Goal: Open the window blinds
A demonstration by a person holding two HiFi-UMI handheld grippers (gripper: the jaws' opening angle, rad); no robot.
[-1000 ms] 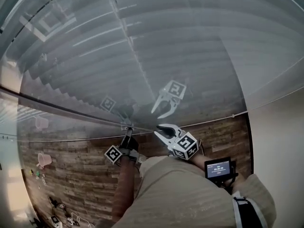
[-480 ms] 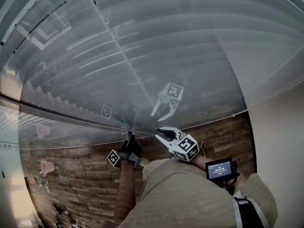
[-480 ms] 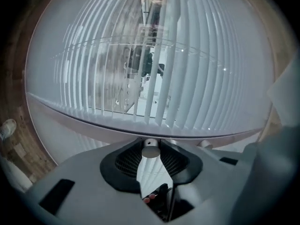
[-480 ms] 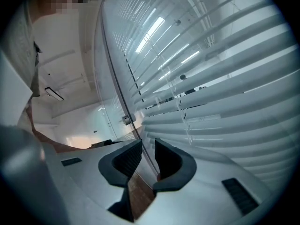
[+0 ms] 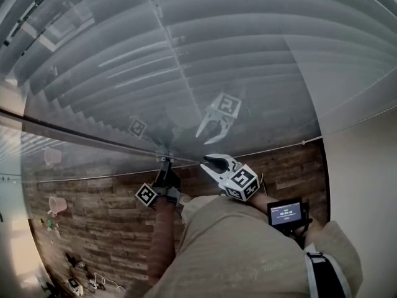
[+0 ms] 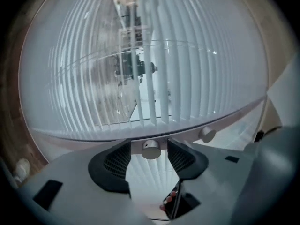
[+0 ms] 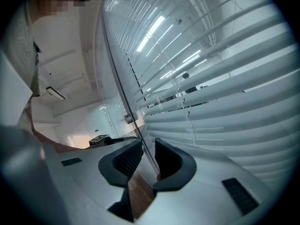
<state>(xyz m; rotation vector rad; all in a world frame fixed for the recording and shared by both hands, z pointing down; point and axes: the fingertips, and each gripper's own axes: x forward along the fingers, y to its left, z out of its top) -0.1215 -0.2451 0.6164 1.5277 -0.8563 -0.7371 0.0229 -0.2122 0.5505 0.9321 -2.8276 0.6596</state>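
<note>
Wood-plank floor (image 5: 111,228), brown, boards running side to side. Pinkish cup (image 5: 57,205) on it near the left edge. Lower left: small objects (image 5: 73,284) and white cable (image 5: 104,284), too small to identify.

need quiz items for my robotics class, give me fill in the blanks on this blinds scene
1. The blinds hang behind a pane of ___.
2. A round ___ sits between the left gripper's jaws, which stand apart.
3. The floor is laid in ___ planks.
Missing: glass; knob; wood.
The left gripper's jaws have just been opening, the knob between them.
</note>
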